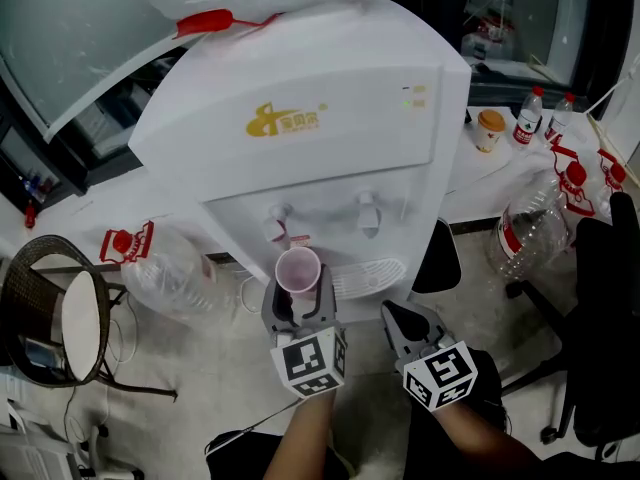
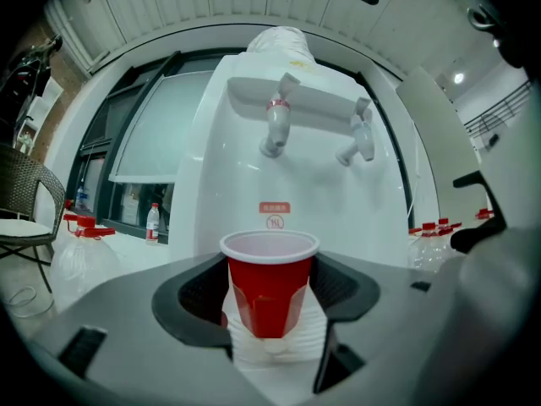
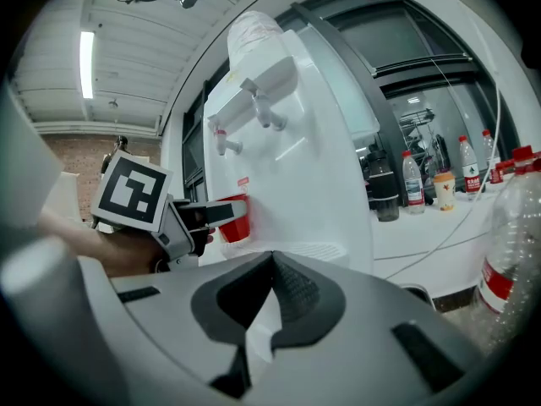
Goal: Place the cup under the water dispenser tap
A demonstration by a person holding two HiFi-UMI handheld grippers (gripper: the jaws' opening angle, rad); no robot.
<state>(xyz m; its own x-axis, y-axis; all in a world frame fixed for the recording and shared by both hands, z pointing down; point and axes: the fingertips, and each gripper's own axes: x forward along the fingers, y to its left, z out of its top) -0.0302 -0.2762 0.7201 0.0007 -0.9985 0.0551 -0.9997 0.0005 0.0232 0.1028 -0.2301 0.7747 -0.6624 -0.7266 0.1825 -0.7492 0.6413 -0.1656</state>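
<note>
A red plastic cup (image 2: 269,288) with a white rim stands upright between the jaws of my left gripper (image 2: 269,269), which is shut on its sides. From the head view the cup (image 1: 298,269) hangs in front of the white water dispenser (image 1: 330,98), just below its red-marked left tap (image 1: 278,224) and over the drip tray (image 1: 368,277). A second tap (image 2: 362,142) sits to the right. My right gripper (image 1: 400,320) waits beside the left one, shut and empty. The right gripper view shows its jaws (image 3: 272,255) touching, with the cup (image 3: 235,220) off to the left.
Large empty water bottles lie on the floor left (image 1: 170,271) and right (image 1: 530,230) of the dispenser. A wicker chair (image 1: 45,313) stands at the left, a black office chair (image 1: 600,328) at the right. Small bottles (image 1: 527,116) and a paper cup (image 1: 490,129) stand on the desk behind.
</note>
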